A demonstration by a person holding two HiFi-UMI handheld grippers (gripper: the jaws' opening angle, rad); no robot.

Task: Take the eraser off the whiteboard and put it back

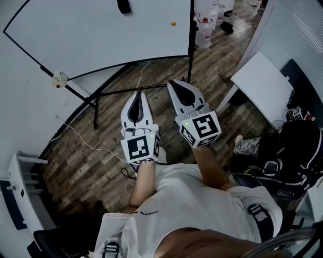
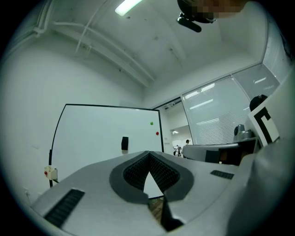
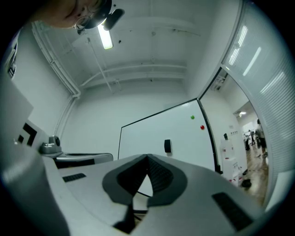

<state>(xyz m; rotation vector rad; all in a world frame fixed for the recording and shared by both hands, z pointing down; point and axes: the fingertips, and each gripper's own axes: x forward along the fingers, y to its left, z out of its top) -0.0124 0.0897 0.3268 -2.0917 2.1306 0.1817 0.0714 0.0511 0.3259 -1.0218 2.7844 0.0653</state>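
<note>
1. The eraser (image 1: 123, 6) is on the whiteboard (image 1: 101, 35). It is a small dark block stuck to the white surface, upright, near the board's upper middle.
2. Neither gripper touches it, and both are well short of the board, held out over the wood-plank floor (image 1: 81, 161).
3. The left gripper (image 1: 139, 94) has its jaws brought together. In its own view the ribbed pads meet at the tips, with nothing caught between them (only the board shows through the small gap behind the tips).
4. The right gripper (image 1: 172, 82) is the same: jaws closed tip to tip and holding nothing.
5. The two grippers sit side by side, close but apart, and both point towards the board. The right one reaches a little further forward.
6. From the left gripper view, the eraser (image 2: 125, 143) sits just above the closed tips. A green magnet (image 2: 151, 123) and a red magnet (image 2: 157, 133) lie off to its right, near the board's edge.
7. A small white fitting (image 1: 59, 79) is clipped to the board's lower left frame.
8. A white table (image 1: 262, 83) stands off to the right, clear of the board's stand.
</note>
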